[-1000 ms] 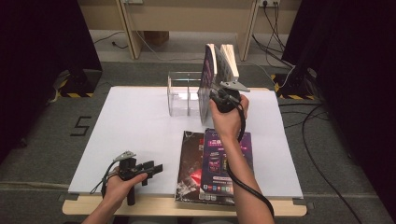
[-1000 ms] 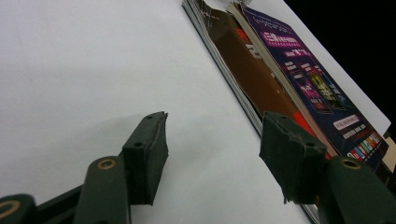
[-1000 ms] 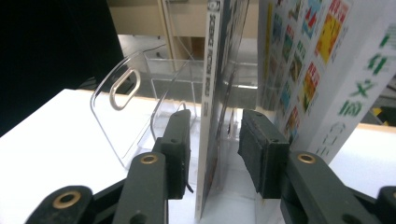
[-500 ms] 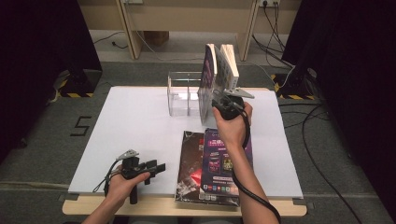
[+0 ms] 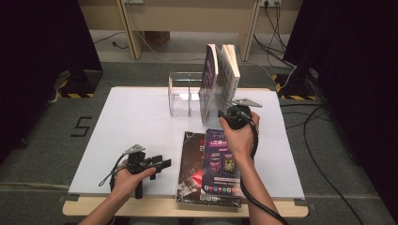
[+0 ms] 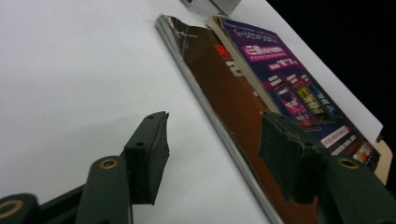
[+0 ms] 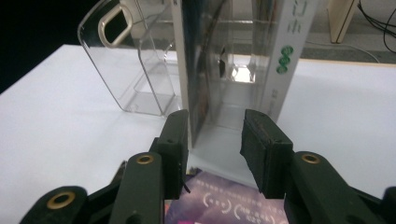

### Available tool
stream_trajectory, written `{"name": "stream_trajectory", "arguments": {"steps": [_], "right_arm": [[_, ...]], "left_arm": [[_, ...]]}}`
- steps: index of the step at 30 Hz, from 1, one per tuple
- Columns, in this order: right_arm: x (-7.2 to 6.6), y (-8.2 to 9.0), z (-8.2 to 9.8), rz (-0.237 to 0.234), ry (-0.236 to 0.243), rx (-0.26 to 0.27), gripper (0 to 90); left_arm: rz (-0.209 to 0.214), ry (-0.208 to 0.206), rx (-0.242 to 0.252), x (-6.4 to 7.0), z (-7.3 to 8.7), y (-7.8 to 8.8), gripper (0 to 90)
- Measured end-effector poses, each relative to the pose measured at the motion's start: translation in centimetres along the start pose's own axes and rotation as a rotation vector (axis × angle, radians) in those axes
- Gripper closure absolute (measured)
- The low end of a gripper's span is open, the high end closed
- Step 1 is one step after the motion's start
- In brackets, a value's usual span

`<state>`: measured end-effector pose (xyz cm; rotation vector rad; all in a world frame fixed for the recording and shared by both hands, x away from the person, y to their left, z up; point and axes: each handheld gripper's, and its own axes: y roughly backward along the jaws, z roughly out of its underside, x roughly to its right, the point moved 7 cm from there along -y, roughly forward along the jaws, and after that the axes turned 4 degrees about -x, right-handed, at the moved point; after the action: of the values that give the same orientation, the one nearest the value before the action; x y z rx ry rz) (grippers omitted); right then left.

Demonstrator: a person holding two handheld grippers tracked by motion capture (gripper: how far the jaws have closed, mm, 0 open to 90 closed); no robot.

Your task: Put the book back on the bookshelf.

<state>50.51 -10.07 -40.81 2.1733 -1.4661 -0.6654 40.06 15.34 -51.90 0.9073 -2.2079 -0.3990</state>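
The two upright books (image 5: 220, 79) are standing in the clear acrylic rack (image 5: 185, 96) at twelve o'clock on the desk (image 5: 131, 122), covers glossy, the right one white-spined with green marks. Judging from here, the left book could be tipping over if a pad is nudging it, since it is leaning loosely. The right hand-held gripper (image 7: 212, 140), just at their six o'clock, has been opening its jaws, nothing between them. The left hand-held gripper (image 6: 210, 154) is gaping empty beside two flat magazines (image 5: 211, 168).
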Motion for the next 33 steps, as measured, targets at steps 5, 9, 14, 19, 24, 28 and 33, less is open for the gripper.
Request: {"name": "stream_trajectory", "arguments": {"steps": [5,9,14,19,24,28,33], "right_arm": [[0.6,0.2,1.2,0.002,-0.003,-0.030,61.0],[1.3,0.4,2.2,0.009,-0.008,-0.051,60.8],[1.9,0.6,3.5,0.013,-0.010,-0.078,60.5],[2.8,1.0,4.9,0.019,-0.024,-0.106,60.4],[3.6,1.5,6.2,0.024,-0.039,-0.133,60.4],[4.5,1.8,7.2,0.032,-0.050,-0.154,60.2],[5.9,2.0,8.8,0.042,-0.079,-0.197,60.1]], "left_arm": [[0.007,-0.013,-0.009,0.4,-0.7,-1.0,41.7],[0.013,-0.016,-0.020,0.6,-1.1,-1.7,41.7],[0.022,-0.018,-0.025,0.9,-1.6,-2.4,41.7],[0.033,-0.019,-0.038,1.4,-1.9,-3.3,41.7],[0.050,-0.030,-0.055,2.2,-2.1,-4.2,41.7],[0.067,-0.037,-0.064,3.0,-2.5,-4.9,41.6],[0.081,-0.043,-0.082,3.7,-2.6,-5.9,41.6]]}}
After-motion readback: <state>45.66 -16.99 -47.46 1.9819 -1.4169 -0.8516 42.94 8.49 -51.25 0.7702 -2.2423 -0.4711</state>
